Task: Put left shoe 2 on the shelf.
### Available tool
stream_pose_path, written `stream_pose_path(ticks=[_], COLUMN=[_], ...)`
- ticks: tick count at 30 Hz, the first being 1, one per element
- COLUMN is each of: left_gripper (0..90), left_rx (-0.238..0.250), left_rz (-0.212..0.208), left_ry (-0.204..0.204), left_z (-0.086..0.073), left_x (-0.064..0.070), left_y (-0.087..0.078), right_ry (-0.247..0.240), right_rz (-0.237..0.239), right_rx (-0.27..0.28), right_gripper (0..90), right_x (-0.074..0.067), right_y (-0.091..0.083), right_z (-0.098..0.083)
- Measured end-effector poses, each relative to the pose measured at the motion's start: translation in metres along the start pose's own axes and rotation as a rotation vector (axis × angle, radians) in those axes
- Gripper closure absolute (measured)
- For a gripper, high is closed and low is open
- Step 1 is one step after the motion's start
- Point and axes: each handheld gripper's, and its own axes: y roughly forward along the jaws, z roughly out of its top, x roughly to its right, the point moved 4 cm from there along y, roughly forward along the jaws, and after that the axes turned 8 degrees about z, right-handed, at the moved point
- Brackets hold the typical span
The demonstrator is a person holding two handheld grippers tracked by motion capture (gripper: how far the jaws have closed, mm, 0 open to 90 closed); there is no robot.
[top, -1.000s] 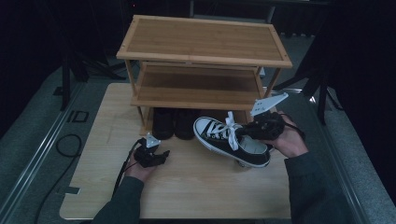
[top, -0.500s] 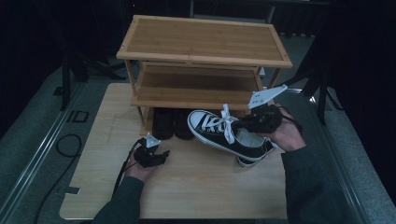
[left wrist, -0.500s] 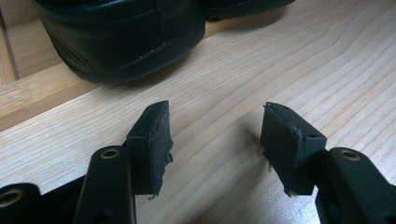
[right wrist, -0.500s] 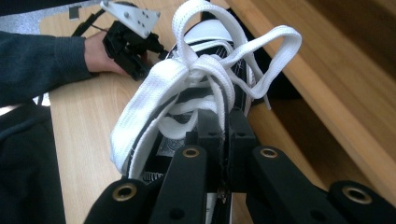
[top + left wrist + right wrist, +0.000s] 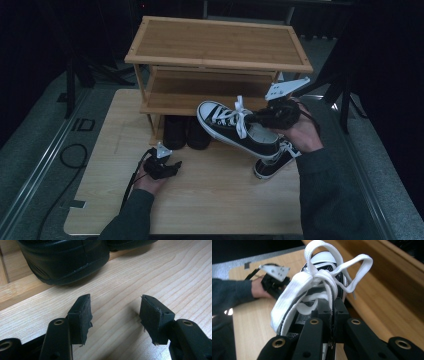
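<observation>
My left gripper [image 5: 167,167] rests wide open, empty, on the table [image 5: 215,200]. Right gripper [image 5: 270,116] pinches the sneaker [image 5: 237,130] by its collar, airborne before the rack [image 5: 220,50]. Second sneaker [image 5: 272,162] left on table; both unshelved.

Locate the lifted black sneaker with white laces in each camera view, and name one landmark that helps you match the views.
High view: the black sneaker is right of centre, held in the air by the right gripper, toe toward the wooden rack.
Left gripper view: not in it.
Right gripper view: centre, the laces just above the fingers.
Shared landmark: the light wooden tabletop.
</observation>
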Motion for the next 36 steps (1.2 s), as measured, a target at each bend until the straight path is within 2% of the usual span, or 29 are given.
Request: stream_pose_path(ticks=[8, 12, 24, 29, 31, 32, 34, 36], left_gripper=[42.8, 42.8, 42.8, 42.7, 42.7, 42.7, 43.6, 48.7], left_rx=[-0.001, 0.001, 0.001, 0.000, 0.000, 0.000, -0.003, -0.007], left_rz=[-0.001, -0.002, -0.002, -0.003, 0.001, 0.005, 0.009, 0.013], left_ry=[0.001, 0.001, 0.001, 0.000, -0.003, -0.005, -0.006, 0.004], left_z=[0.000, 0.000, 0.001, 0.001, 0.001, 0.001, 0.001, 0.002], left_x=[0.000, 0.000, 0.000, 0.000, 0.001, 0.001, 0.003, 0.006], left_y=[0.000, 0.000, 0.001, 0.000, 0.001, 0.001, 0.000, -0.001], right_ry=[0.059, 0.069, 0.105, 0.081, 0.079, 0.081, 0.098, 0.093], right_rz=[-0.084, -0.124, -0.177, -0.285, -0.310, -0.320, -0.301, -0.303], right_rx=[0.043, 0.040, 0.063, -0.012, -0.051, -0.077, -0.068, -0.074], right_gripper=[87.9, 88.0, 87.9, 87.8, 87.3, 86.9, 85.3, 82.0], right_x=[0.020, 0.027, 0.043, 0.048, 0.051, 0.053, 0.055, 0.055], right_y=[0.004, 0.009, 0.025, 0.031, 0.032, 0.034, 0.033, 0.032], right_z=[0.009, 0.012, 0.019, 0.015, 0.012, 0.010, 0.008, 0.008])
